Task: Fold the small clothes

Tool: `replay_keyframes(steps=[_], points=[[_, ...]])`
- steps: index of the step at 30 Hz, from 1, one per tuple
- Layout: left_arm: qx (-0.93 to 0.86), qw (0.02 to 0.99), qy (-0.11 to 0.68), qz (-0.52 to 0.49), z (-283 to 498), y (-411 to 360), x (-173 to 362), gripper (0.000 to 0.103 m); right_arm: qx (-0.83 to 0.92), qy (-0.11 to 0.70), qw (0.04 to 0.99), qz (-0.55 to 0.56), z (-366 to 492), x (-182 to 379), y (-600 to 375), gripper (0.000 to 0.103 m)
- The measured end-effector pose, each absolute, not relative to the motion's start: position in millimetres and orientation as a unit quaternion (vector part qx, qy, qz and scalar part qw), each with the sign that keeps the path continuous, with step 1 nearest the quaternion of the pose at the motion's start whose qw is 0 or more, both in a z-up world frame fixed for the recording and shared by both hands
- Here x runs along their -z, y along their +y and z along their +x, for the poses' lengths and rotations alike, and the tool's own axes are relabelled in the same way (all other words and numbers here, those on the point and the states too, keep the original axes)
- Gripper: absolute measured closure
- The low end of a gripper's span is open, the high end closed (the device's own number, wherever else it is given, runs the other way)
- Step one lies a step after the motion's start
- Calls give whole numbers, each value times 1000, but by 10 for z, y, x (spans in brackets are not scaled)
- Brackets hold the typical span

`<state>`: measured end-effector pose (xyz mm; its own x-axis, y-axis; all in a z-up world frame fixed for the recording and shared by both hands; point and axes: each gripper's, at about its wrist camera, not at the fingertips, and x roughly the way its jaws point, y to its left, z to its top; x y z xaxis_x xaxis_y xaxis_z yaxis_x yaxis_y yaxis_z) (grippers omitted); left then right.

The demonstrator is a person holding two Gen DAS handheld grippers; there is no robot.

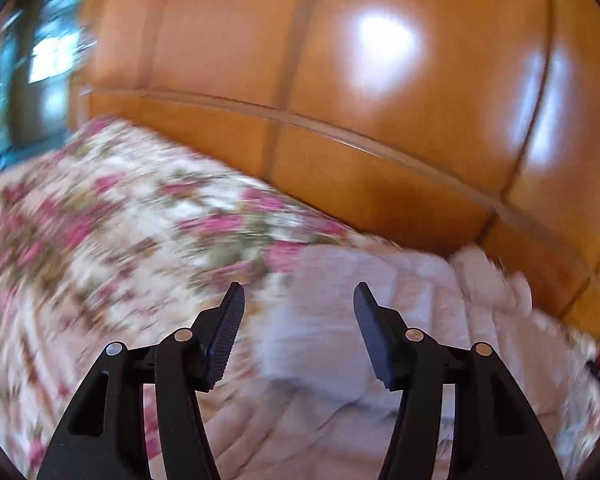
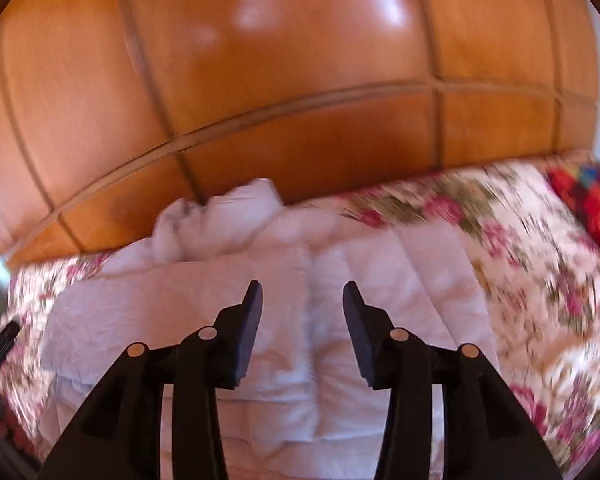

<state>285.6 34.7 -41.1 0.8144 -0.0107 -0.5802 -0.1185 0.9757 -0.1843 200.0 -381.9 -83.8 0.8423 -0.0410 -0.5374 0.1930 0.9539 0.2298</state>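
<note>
while both tongs, left (image 1: 298, 300) and right (image 2: 302, 298), hang released and empty, i judge the white garment (image 2: 180, 312) mid-bed (image 2: 540, 280) soft, limp; take hold at an edge.

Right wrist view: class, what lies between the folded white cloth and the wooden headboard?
A crumpled white garment lies between the folded white cloth and the wooden headboard; the right wrist view shows it.
</note>
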Motion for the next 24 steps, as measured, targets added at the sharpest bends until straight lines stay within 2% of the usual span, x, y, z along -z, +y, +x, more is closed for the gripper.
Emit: replay_keyframes(steps=[1,4,10,12,15,24], points=[[-13,943,322,-85,2990,240,451,47,50,282,951,115,2077,809,-3715,63],[-15,933,360,-14,3322,-9,589,47,27,314,946,78,2332,879,-3486,80],[-40,918,395,-3,3579,106,985,47,42,353,934,34,2617,1262,-3340,83],[-38,917,398,-1,3576,186,1129,40,40,346,936,44,2610,1375,-3379,83],[-34,910,412,-20,3651,233,1268,34,46,335,940,37,2618,1458,-3352,83],[-43,903,426,-36,3685,261,1265,22,43,351,935,18,2720,1480,-3338,81]])
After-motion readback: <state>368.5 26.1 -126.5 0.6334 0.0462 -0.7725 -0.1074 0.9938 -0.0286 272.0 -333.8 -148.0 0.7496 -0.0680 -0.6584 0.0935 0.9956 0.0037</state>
